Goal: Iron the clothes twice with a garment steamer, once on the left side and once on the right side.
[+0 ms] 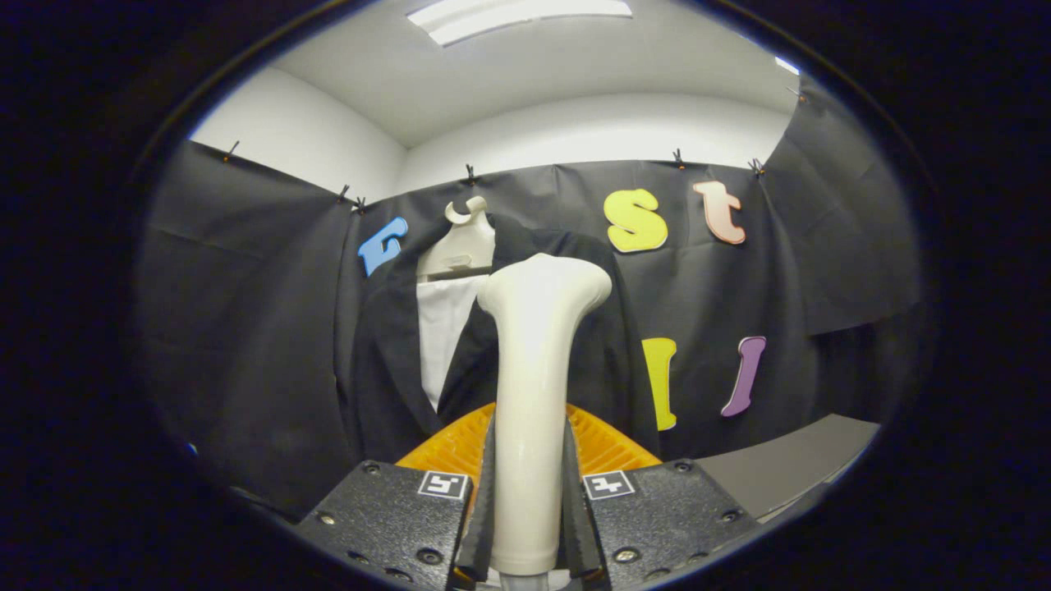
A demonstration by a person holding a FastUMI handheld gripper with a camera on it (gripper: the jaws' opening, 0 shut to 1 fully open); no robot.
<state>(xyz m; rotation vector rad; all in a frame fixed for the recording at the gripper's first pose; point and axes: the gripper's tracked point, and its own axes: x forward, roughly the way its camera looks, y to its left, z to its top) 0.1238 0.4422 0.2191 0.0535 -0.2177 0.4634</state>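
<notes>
A cream garment steamer (532, 386) stands upright between my fingers, its handle clamped from both sides and its head pointing at the clothes. My gripper (530, 501) is shut on that handle. Just beyond the steamer hangs a black jacket (386, 353) over a white shirt (443, 328) on a pale hanger (460, 242), against the black cloth wall. The steamer head sits in front of the jacket's middle to right part and hides it. I cannot tell whether the head touches the fabric.
An orange ribbed piece (603, 443) shows right behind the steamer handle, between the fingers. A grey table surface (788, 468) lies to the right, below the cloth wall. White walls and a ceiling light are above.
</notes>
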